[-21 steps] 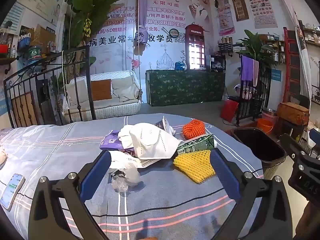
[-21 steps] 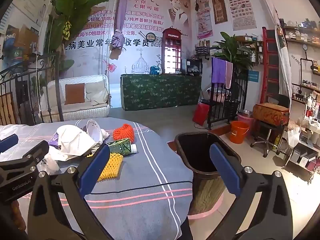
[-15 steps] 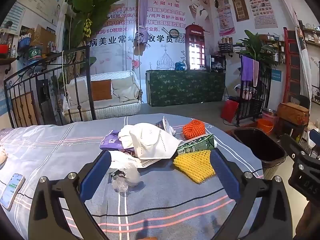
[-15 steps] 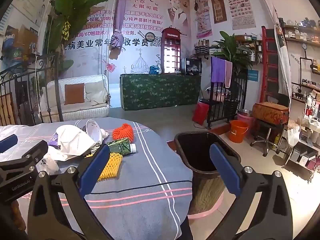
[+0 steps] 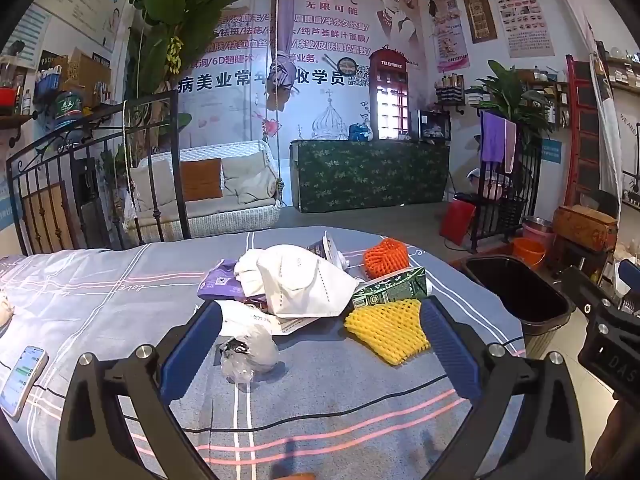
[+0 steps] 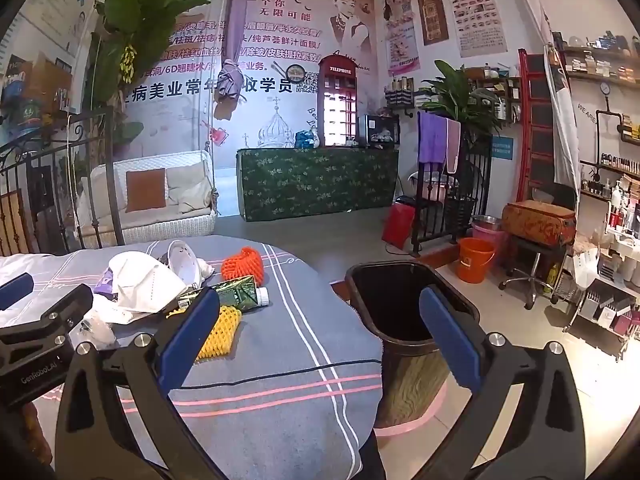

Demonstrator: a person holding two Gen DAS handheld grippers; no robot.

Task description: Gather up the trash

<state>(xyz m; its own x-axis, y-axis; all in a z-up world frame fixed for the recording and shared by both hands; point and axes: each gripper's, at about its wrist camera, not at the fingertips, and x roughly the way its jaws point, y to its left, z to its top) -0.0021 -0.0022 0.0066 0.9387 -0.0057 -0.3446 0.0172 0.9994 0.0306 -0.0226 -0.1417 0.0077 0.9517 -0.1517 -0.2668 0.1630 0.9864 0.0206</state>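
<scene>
So, both your grippers hang wide and empty over the table.

Your left gripper (image 5: 320,344) faces the trash heap: mask (image 5: 308,284), yellow net (image 5: 388,334), green carton (image 5: 390,288). Your right gripper (image 6: 320,338) looks toward the bin (image 6: 408,300) beside the table (image 6: 280,380).

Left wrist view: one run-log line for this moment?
phase: pre-grasp | left tool: open, empty | right tool: open, empty | trash pile: on bed | bin: beside bed

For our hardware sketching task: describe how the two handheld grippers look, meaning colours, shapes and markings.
The left gripper and the right gripper match: black angular plastic arms with silver screw heads and flat blue rubbery finger pads. The right wrist view shows white "GenRobot.AI" lettering on the left gripper's black body. No cables or sleeves show.
</scene>
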